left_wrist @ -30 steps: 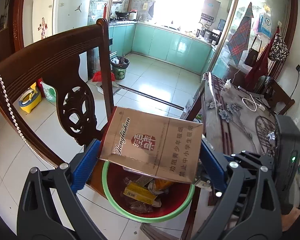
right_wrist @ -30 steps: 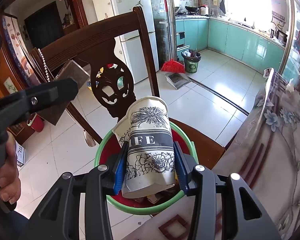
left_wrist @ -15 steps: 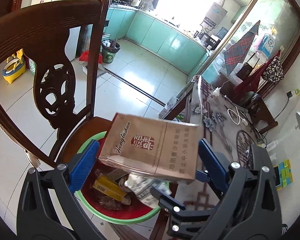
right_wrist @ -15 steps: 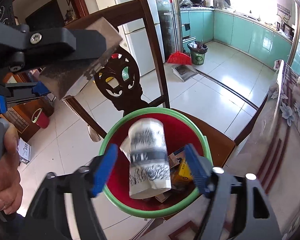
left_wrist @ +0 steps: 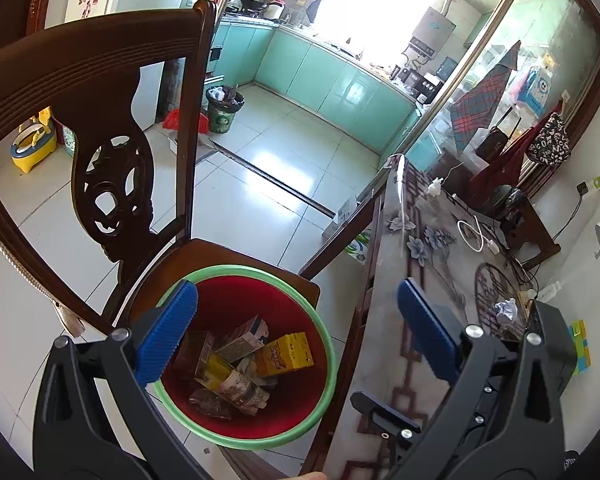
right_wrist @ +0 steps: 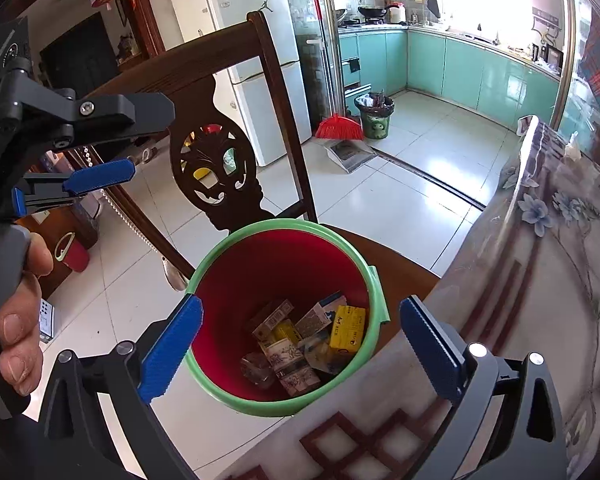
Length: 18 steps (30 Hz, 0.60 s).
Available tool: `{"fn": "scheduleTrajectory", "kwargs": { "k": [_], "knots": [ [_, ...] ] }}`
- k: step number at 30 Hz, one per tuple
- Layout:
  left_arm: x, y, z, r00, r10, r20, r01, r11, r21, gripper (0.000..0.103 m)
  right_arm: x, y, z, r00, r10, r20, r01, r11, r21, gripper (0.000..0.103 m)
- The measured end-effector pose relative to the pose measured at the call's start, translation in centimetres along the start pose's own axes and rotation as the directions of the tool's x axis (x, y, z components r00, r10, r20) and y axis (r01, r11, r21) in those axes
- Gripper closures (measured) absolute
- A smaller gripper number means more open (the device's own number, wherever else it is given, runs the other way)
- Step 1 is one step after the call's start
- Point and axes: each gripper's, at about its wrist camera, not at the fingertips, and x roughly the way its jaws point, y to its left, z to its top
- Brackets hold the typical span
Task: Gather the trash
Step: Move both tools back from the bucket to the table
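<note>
A red bin with a green rim [left_wrist: 329, 360] [right_wrist: 374, 280] stands on a wooden chair seat [left_wrist: 236, 254] beside the table. Inside lie several small boxes, a yellow box [left_wrist: 285, 354] [right_wrist: 348, 328] and a crushed paper cup [left_wrist: 240, 390] [right_wrist: 294, 368]. My left gripper [left_wrist: 296, 334] is open and empty above the bin; it also shows at the left of the right wrist view [right_wrist: 100, 160]. My right gripper [right_wrist: 300, 344] is open and empty over the bin. A crumpled white paper ball [left_wrist: 506, 308] lies on the table.
The dark carved chair back [left_wrist: 112, 168] [right_wrist: 216, 160] rises behind the bin. The table with a floral cover [left_wrist: 440, 264] [right_wrist: 540, 280] lies to the right, with a white cable [left_wrist: 474, 236] on it. A kitchen bin and red broom [right_wrist: 340, 126] stand on the tiled floor.
My left gripper opened and let go of the brown carton. My right gripper opened and let go of the paper cup. Both now lie in the bin.
</note>
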Motion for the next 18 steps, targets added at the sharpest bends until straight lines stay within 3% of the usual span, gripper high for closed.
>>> {"fn": "scheduleTrajectory", "kwargs": {
  "k": [9,18],
  "knots": [
    [0.1,-7.0,-0.6,0.996,-0.091,-0.015,0.092,0.991,0.094,0.005,-6.9,-5.3,-2.9,0.994,-0.100,0.041,0.098,0.993,0.061,0.007],
    [2.4,-18.1,-3.3,0.976,-0.196,-0.092,0.213,0.946,0.246,0.005,-15.0,-14.6,-8.2,0.962,-0.273,0.024,0.266,0.951,0.160,0.007]
  ]
}}
